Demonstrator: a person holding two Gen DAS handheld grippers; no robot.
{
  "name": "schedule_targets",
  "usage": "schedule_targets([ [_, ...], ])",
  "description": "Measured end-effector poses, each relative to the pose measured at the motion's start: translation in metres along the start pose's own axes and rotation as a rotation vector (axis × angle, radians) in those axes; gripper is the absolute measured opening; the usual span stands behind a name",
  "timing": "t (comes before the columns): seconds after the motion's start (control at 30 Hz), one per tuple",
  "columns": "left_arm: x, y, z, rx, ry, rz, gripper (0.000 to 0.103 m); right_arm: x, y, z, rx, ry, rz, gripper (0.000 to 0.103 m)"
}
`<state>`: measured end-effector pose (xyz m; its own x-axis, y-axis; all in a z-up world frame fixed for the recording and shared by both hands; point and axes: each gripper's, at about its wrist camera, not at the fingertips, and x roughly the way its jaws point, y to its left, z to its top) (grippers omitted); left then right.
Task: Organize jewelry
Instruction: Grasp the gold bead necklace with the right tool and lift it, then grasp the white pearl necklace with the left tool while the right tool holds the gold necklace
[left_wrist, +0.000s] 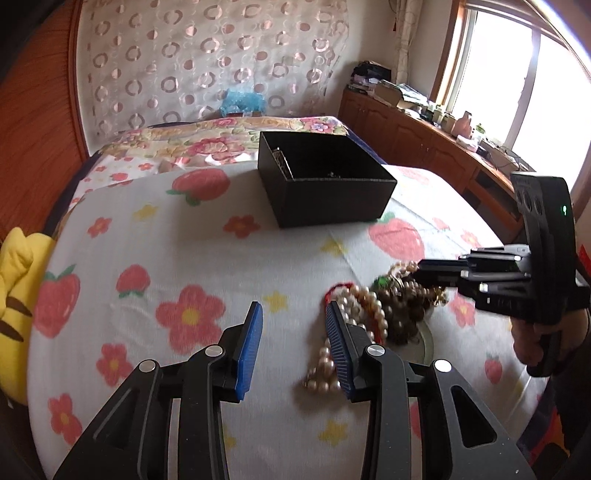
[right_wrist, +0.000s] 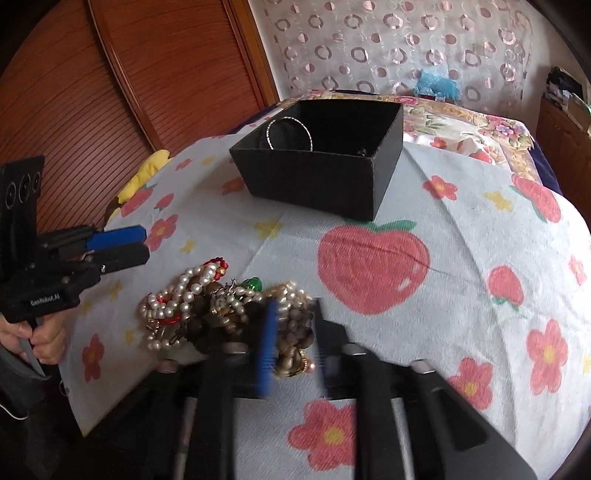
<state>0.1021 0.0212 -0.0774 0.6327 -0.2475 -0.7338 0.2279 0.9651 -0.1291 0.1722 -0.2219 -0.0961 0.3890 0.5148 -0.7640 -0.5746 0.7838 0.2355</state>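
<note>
Bedroom setting: a fruit-and-flower printed bedsheet (left_wrist: 207, 243) carries the work. Ahead of both grippers stands an open black box (right_wrist: 325, 162) with a bangle (right_wrist: 288, 133) inside. The jewelry pile (right_wrist: 229, 314) lies tangled just ahead of the right gripper (right_wrist: 291, 343), whose fingers are apart and straddle brown beads, though blur hides any contact. The left gripper (left_wrist: 295, 347) is spread wide, empty, beside the pile. Recommended: close on one strand only, lift slowly, and let the left gripper pin the remainder.

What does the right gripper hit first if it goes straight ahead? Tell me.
Most likely the jewelry pile: the right gripper has its open fingers around the brown beads at the pile's near edge. The black box lies farther along; motion blur leaves depth unclear.
</note>
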Motion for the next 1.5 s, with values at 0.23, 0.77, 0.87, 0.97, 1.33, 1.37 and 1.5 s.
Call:
schedule_targets([
  [0.23, -0.006, -0.009, -0.015, 0.021, 0.008, 0.006, 0.041, -0.033, 0.005, 0.003, -0.019, -0.089, -0.042, 0.010],
  [0.77, -0.003, -0.016, -0.029, 0.019, 0.048, -0.014, 0.041, -0.094, 0.008, 0.006, -0.035, -0.208, -0.068, 0.010],
  [0.87, -0.001, -0.018, -0.032, 0.022, 0.055, -0.018, 0.041, -0.096, 0.006, 0.003, -0.039, -0.210, -0.080, 0.010],
  [0.97, 0.002, -0.020, -0.034, 0.023, 0.061, -0.026, 0.041, -0.093, 0.004, 0.000, -0.036, -0.204, -0.083, 0.010],
  [1.33, -0.002, -0.027, -0.029, 0.056, 0.031, -0.023, 0.036, -0.083, 0.010, -0.005, -0.053, -0.181, -0.080, 0.005],
  [1.37, -0.002, -0.029, -0.028, 0.064, 0.032, -0.021, 0.036, -0.082, 0.011, -0.005, -0.055, -0.179, -0.081, 0.005],
  [1.5, 0.007, -0.031, -0.023, 0.095, 0.055, -0.012, 0.036, -0.082, 0.012, -0.005, -0.057, -0.185, -0.088, 0.005],
])
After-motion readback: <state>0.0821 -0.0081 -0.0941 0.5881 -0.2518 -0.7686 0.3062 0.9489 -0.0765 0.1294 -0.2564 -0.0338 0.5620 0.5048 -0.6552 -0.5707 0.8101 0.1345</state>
